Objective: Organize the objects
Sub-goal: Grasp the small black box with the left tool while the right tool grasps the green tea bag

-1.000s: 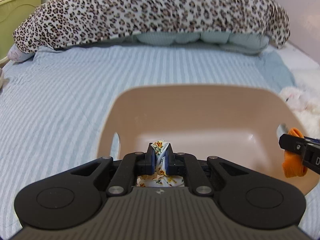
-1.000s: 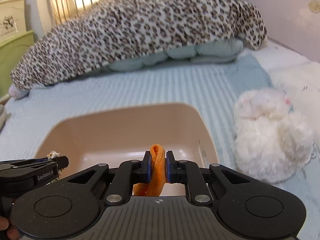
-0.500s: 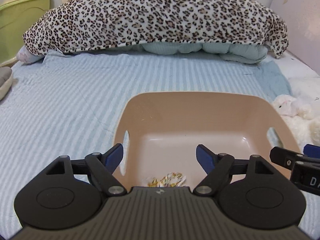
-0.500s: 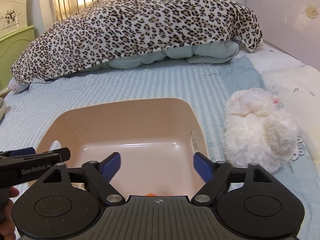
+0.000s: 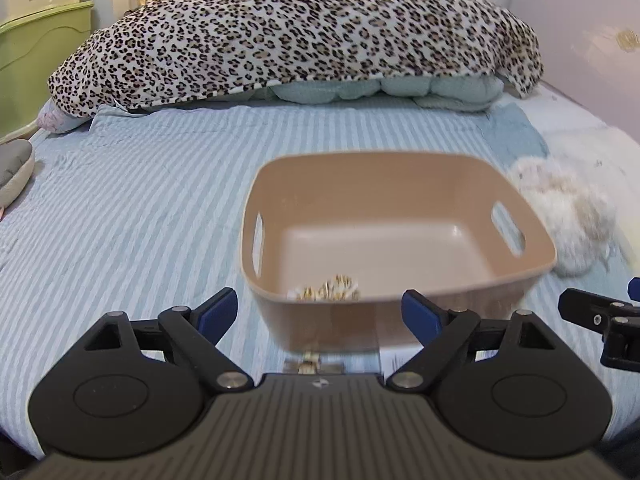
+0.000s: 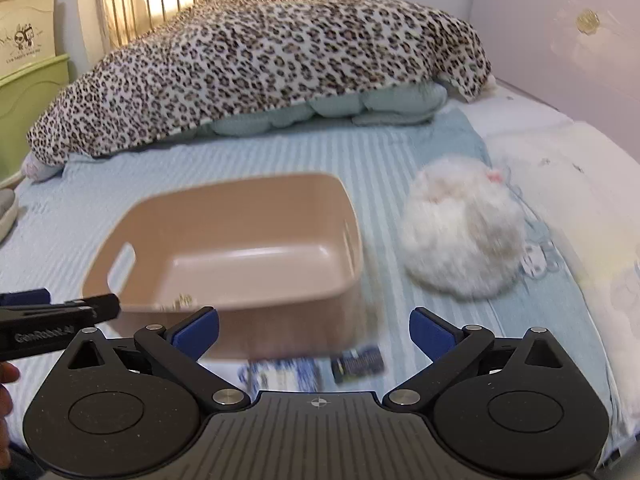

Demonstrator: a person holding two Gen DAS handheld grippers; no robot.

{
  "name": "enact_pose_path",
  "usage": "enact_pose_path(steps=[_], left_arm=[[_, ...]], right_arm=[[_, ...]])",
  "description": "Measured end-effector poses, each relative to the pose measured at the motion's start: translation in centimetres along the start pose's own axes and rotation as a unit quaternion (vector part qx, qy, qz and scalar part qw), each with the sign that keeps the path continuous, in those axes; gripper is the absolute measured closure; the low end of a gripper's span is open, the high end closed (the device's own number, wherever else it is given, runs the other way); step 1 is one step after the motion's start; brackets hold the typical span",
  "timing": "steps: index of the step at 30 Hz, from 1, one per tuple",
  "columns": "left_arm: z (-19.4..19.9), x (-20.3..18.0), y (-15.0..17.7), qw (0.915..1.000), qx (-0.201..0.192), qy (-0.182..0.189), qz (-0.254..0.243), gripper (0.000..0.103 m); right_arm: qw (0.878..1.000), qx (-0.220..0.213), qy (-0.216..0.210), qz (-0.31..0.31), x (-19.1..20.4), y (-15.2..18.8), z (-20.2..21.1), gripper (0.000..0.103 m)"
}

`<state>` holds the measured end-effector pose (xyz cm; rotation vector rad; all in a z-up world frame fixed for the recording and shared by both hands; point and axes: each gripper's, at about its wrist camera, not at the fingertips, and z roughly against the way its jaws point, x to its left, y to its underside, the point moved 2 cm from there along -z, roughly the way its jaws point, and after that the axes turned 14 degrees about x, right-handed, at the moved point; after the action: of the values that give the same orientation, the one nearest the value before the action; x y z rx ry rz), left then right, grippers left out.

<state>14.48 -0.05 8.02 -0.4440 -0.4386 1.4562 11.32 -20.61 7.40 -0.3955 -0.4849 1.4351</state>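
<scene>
Left wrist view: floral cloth (image 5: 327,287) half-hidden behind bin (image 5: 400,320) rim, both grippers' fingers (image 5: 418,314) spreading, empty.

Ahead of the claws, the tan bin's (image 6: 224,240) near wall hides most of a floral cloth (image 5: 328,291), only its top showing. Just before the right claw, small blue-printed items (image 6: 316,368) smear beyond telling. The white plush (image 6: 464,236), right of it, is blurred.
</scene>
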Motion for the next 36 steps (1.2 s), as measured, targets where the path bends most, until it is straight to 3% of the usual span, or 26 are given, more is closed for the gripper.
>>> enact_pose_path(steps=[17,21,27,36], left_arm=[[-4.2,0.3,5.9,0.9971,0.072,-0.008,-0.023,0.014],[-5.9,-0.1,6.6,0.9947,0.098,0.003,-0.031,0.014],[-7.7,-0.6,6.5,0.9936,0.107,0.011,-0.034,0.014],[-9.7,-0.5,5.7,0.9952,0.093,0.029,-0.01,0.014]], right_arm=[[0.994,0.108,0.021,0.006,-0.8,7.4,-5.7,0.0],[0.992,0.124,0.018,0.018,-0.2,8.0,-6.9,0.0],[0.989,0.141,0.004,0.033,0.8,8.2,-8.6,0.0],[0.99,0.141,-0.019,0.015,1.1,7.3,-10.1,0.0]])
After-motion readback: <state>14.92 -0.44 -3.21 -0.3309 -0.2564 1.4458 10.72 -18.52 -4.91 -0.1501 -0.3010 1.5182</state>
